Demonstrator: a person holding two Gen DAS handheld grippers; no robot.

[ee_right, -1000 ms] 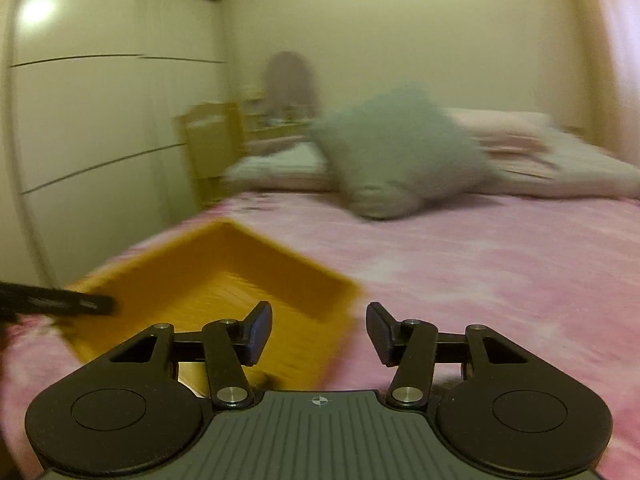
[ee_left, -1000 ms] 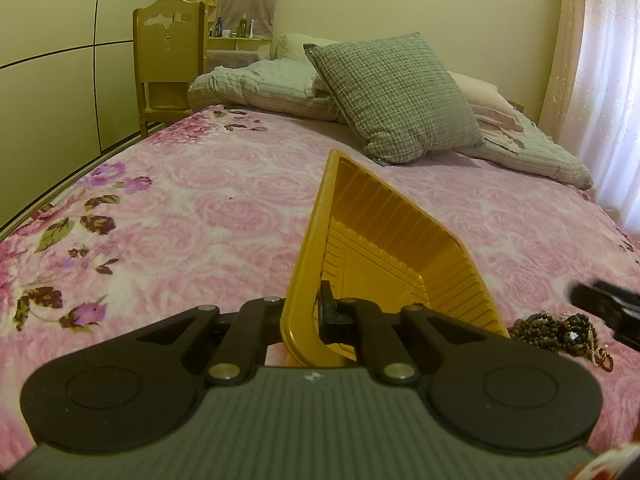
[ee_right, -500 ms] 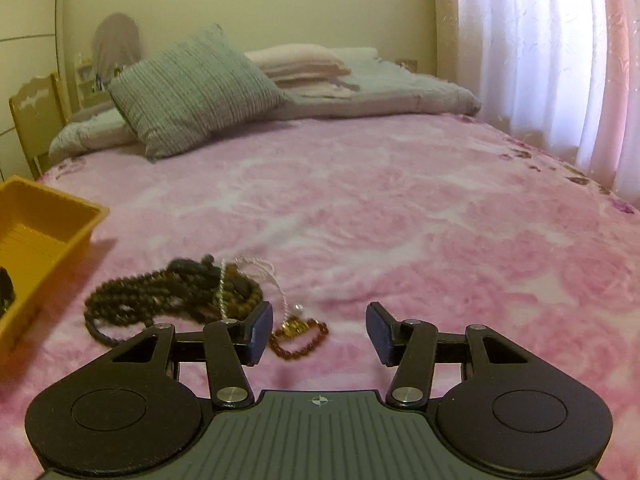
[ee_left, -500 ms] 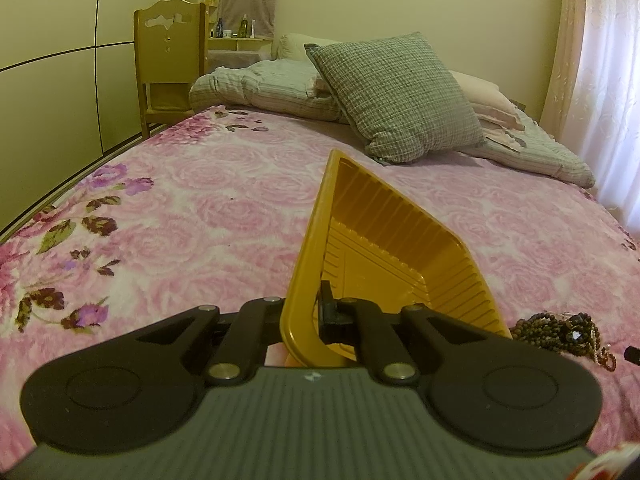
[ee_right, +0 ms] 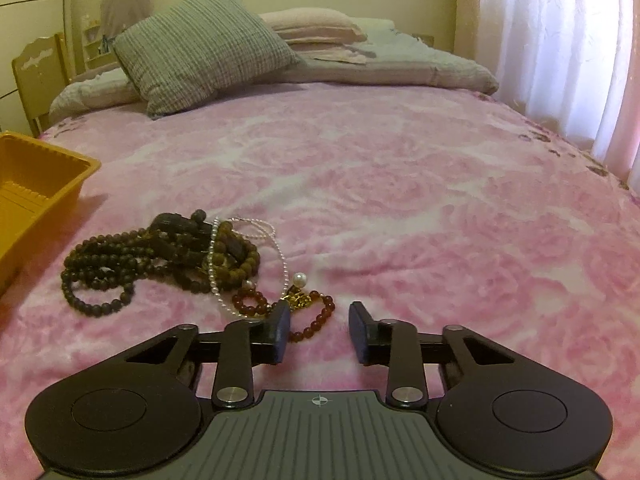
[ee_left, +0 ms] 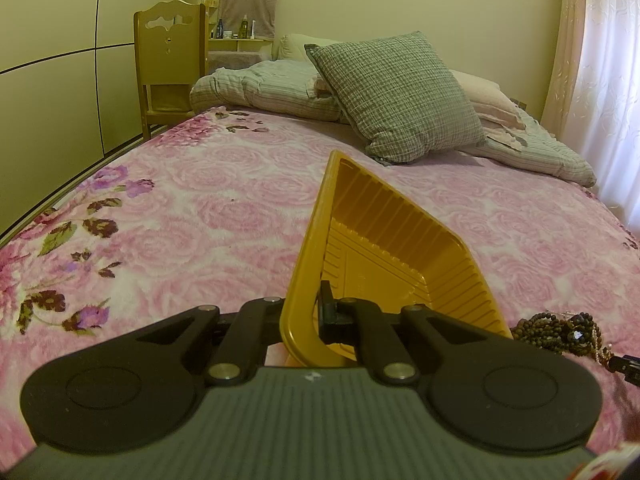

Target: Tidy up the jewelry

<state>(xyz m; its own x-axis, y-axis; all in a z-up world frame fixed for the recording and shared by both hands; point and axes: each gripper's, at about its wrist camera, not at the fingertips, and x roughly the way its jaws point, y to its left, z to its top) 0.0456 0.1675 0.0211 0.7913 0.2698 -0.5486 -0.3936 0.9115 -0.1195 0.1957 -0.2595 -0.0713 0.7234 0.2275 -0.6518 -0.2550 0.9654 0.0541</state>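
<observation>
My left gripper (ee_left: 312, 304) is shut on the near rim of a yellow plastic tray (ee_left: 400, 232), which is tilted on the pink bed cover. Right of it lies the jewelry pile (ee_left: 556, 328). In the right wrist view the pile shows dark bead necklaces (ee_right: 132, 256), a pearl strand (ee_right: 212, 256), a gold charm (ee_right: 298, 300) and a red bead bracelet (ee_right: 326, 308). My right gripper (ee_right: 319, 314) is low over the cover with its jaws closing. Part of the red bracelet lies between them, and the pads do not press on it. The tray (ee_right: 44, 184) is at the left edge.
A grey checked pillow (ee_left: 400, 92) and folded bedding lie at the head of the bed. A wooden chair (ee_left: 168, 64) stands at the far left beside wardrobe doors. White curtains (ee_right: 560, 40) hang along the right side. The flowered cover (ee_right: 400, 184) stretches wide beyond the jewelry.
The right gripper swung from over the tray to the jewelry pile, came down close to the red bracelet, and its jaws narrowed. The left gripper and tray stayed still.
</observation>
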